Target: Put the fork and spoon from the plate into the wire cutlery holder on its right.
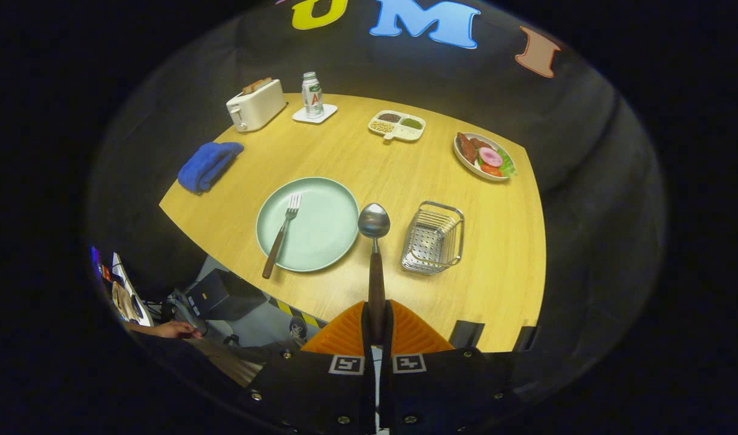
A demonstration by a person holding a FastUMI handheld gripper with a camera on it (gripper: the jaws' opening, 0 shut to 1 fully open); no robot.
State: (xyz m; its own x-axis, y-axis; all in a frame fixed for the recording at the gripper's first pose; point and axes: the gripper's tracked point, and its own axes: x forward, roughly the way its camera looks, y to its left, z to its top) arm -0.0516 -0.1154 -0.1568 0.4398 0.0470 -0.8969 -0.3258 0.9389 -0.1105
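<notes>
My gripper (377,329) is shut on the brown handle of the spoon (375,241). The spoon points straight ahead, lifted above the table, with its metal bowl over the right rim of the pale green plate (326,229). The fork (282,232) lies on the left side of that plate, tines away from me, and its brown handle hangs over the near rim. The wire cutlery holder (434,237) stands on the wooden table just right of the plate and right of the spoon's bowl.
A blue cloth (207,165) lies at the table's left edge. At the back stand a white toaster (255,104), a bottle on a coaster (312,95), a divided dish (398,125) and a plate of food (482,156). A hand (174,329) shows below the table's near left.
</notes>
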